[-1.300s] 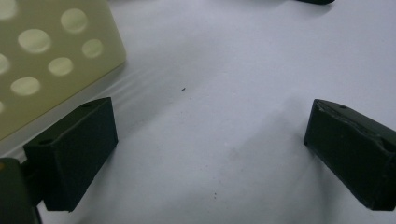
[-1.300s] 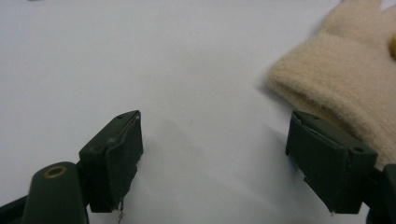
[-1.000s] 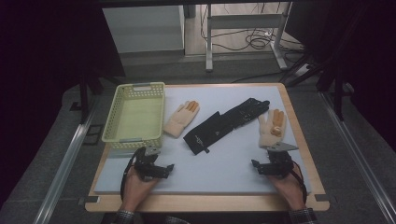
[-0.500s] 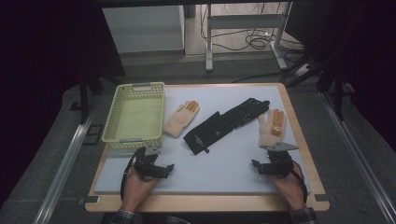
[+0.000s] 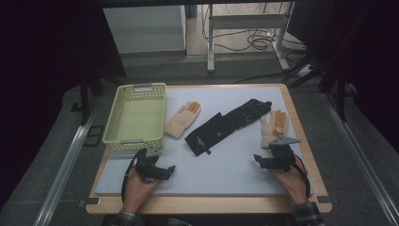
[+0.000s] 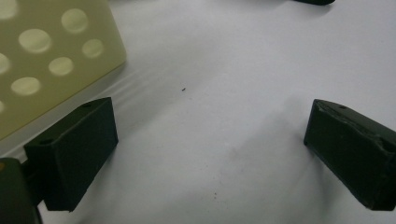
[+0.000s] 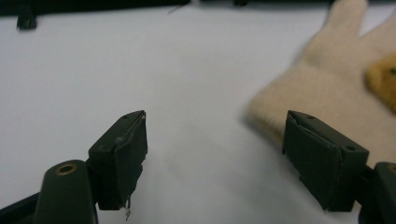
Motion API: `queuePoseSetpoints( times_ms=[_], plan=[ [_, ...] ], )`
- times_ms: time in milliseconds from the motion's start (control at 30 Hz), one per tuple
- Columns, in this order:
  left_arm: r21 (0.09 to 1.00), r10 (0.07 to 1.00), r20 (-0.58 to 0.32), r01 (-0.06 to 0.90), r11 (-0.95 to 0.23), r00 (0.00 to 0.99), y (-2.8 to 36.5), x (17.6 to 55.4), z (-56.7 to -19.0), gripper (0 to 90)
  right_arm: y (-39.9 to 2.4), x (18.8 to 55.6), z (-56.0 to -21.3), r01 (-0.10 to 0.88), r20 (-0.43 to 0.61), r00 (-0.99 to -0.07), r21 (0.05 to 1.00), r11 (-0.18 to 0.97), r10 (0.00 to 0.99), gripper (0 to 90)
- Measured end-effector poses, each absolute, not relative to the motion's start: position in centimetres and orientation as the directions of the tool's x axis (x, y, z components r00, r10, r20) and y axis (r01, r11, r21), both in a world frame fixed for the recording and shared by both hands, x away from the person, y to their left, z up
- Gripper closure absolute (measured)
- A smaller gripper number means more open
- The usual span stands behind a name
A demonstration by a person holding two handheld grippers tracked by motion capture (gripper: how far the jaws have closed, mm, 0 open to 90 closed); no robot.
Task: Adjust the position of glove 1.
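Two cream gloves with orange fingertips lie on the white mat: one [image 5: 182,120] beside the basket, the other [image 5: 273,126] at the right, with a black pouch [image 5: 226,125] between them. My left gripper [image 5: 162,169] rests near the front left, open and holding nothing, its jaws wide apart in the left gripper view [image 6: 210,158] next to the basket wall [image 6: 51,51]. My right gripper [image 5: 263,160] sits open just in front of the right glove; the glove's cuff [image 7: 322,88] lies just past the right jaw in the right gripper view [image 7: 215,154].
A pale yellow-green perforated basket [image 5: 117,122] stands at the mat's left, with nothing in it. The mat [image 5: 226,174] lies on a wooden table [image 5: 211,205]. Rails run along both sides, and cables lie on the floor beyond.
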State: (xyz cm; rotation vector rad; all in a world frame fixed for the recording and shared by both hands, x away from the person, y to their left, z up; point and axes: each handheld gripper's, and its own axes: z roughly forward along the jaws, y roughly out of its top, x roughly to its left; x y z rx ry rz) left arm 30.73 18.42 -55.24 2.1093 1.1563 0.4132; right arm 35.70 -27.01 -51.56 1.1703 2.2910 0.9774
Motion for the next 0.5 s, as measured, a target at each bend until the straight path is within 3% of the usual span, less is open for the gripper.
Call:
queuePoseSetpoints(
  times_ms=[500],
  plan=[
    [0.699,0.832,-0.048,0.613,-0.368,0.553,18.4,30.7,-55.2,2.8,-25.7,42.3,-49.0,0.521,-0.052,-0.562,0.753,0.403,0.825,30.4]
  ],
)
